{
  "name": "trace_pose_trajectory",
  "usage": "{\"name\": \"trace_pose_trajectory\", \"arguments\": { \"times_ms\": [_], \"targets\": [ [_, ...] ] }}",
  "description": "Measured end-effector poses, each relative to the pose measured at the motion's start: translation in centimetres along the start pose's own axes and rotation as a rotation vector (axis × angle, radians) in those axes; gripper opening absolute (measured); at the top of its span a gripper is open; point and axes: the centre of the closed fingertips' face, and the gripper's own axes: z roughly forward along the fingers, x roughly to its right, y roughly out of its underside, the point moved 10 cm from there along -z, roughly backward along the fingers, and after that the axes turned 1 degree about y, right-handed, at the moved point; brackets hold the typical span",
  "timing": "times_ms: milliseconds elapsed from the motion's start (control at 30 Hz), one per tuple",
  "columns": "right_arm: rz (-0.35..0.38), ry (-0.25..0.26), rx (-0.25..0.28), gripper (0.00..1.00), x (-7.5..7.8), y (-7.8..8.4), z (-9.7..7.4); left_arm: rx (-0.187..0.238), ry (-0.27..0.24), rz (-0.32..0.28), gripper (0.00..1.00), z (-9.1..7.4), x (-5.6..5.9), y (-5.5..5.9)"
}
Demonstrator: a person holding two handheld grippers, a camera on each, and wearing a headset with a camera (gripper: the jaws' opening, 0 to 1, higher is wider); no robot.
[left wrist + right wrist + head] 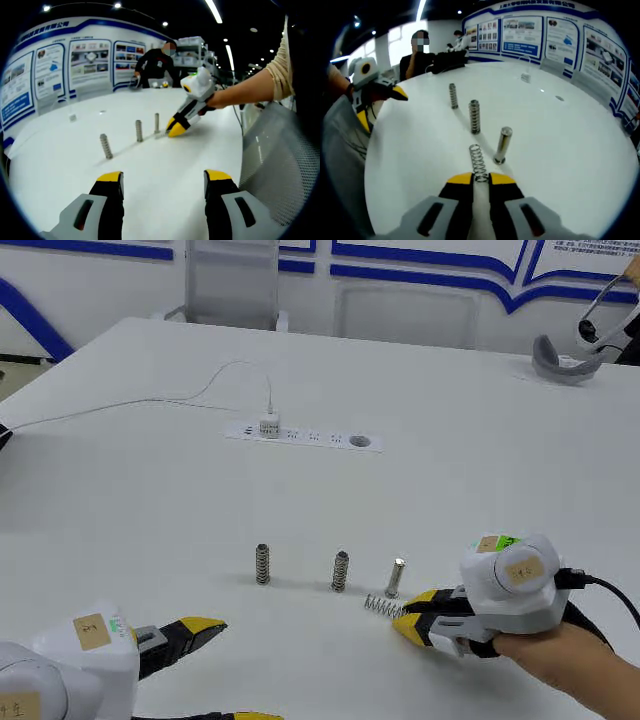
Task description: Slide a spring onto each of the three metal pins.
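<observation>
**A:** That loose spring (478,162): how do you reckon it handles?

**B:** Very light, I'd say. It's fine silvery wire in a narrow coil with open turns. It should give along its length and bend easily sideways, so a pinch at the middle would likely buckle it or let it shoot out. One end is the place to take it.

**A:** And is it held there?

**B:** Yes. The right gripper (475,179) is clamped on its near end, and the rest pokes forward past the yellow tips.

**A:** Where is it, exactly?

**B:** Low over the white table (150,520), slanting, with its free end just beside the foot of the bare pin (502,145). It isn't over the pin's top yet.

**A:** What's the pin like?

**B:** Polished metal, upright, with a rounded top. Beyond it, the middle pin (474,116) and the far pin (453,95) each carry a spring already, so this looks like the last one.

**A:** What does the next move need?

**B:** I'd judge the spring has to be lifted, stood upright above the tip and lowered squarely. Coils this soft could snag on the rim.

**A:** And the other tool?

**B:** The left gripper (162,176) hangs near the person, with its jaws spread wide and nothing between them, well apart from the pins.
</observation>
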Motion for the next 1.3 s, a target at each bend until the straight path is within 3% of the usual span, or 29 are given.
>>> {"name": "trace_pose_trajectory", "arguments": {
  "times_ms": [700,1033,1300],
  "targets": [
    [-0.029,-0.033,0.005,0.12,-1.1,-0.4,-1.6,-0.007,0.028,0.02,0.63,1.0,-0.5,-0.3],
    [-0.052,-0.058,0.01,0.12,-1.9,-0.9,-2.2,-0.016,0.058,0.069,0.61,2.2,-1.4,-1.5],
    [-0.084,-0.109,0.02,0.12,-3.0,-2.1,-2.7,-0.024,0.092,0.105,0.57,3.4,-1.3,-2.0]
  ]
}}
